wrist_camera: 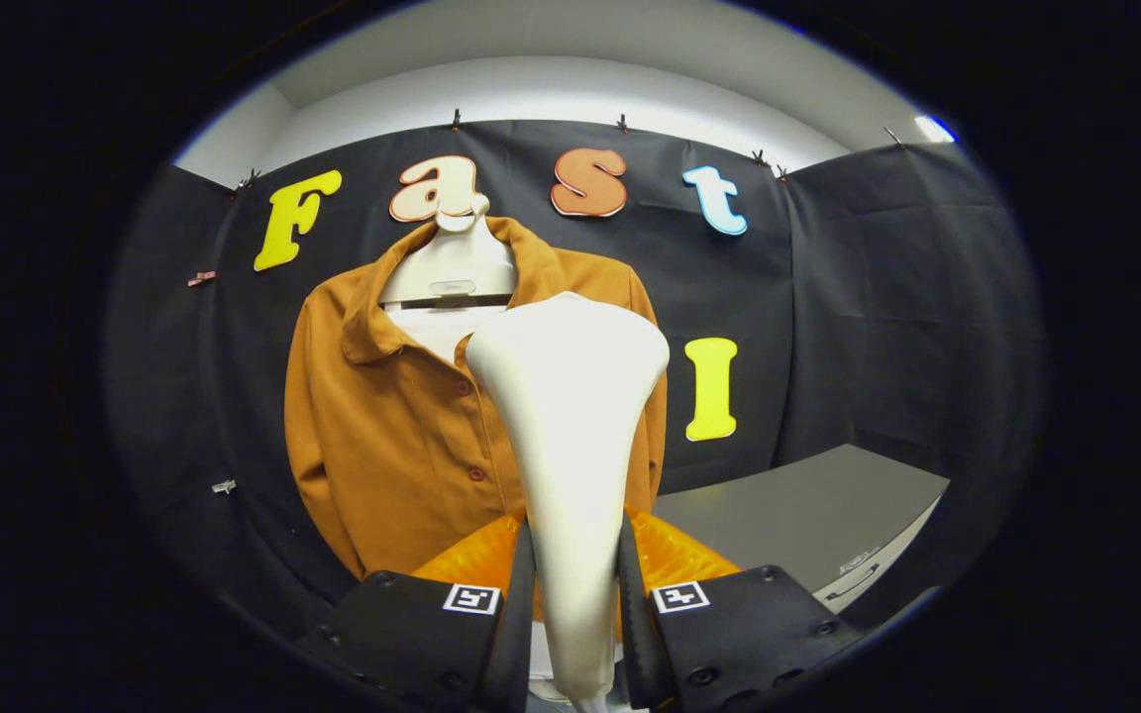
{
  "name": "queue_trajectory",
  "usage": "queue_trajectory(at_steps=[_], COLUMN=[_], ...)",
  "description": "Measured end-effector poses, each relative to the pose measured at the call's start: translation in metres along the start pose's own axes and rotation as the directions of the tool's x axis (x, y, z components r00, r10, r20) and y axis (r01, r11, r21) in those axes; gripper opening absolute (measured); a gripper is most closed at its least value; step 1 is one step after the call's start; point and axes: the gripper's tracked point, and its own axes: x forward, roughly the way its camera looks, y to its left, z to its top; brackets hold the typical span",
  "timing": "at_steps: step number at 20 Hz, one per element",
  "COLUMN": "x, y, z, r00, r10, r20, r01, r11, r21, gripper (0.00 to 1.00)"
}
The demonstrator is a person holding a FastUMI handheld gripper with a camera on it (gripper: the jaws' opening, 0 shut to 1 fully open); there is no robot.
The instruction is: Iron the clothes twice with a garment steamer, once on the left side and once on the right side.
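Note:
A brown-orange button shirt (387,426) hangs on a white hanger (450,262) against the booth's black wall, straight ahead of me. My gripper (575,594) is shut on the white garment steamer (570,396), both fingers pressing on its narrow handle. The steamer's wide head rises beyond the fingertips and covers the shirt's right half. I cannot tell whether the head touches the cloth. An orange translucent part (674,555) shows behind the handle, just ahead of the fingers.
A grey cabinet top (808,515) with a drawer handle (858,562) stands to the right of the shirt, lower down. Black cloth walls close the booth on the left, back and right.

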Motion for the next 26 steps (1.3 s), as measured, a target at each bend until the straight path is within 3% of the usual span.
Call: queue_trajectory(at_steps=[12,26], x=[-0.015,-0.001], y=[0.007,0.011], z=[0.044,0.039], r00=[0.986,0.987], r10=[0.09,0.109], r20=[0.139,0.12], r01=[-0.091,-0.11], r11=[0.996,0.994], r21=[0.001,-0.003], gripper=[0.41,0.41])
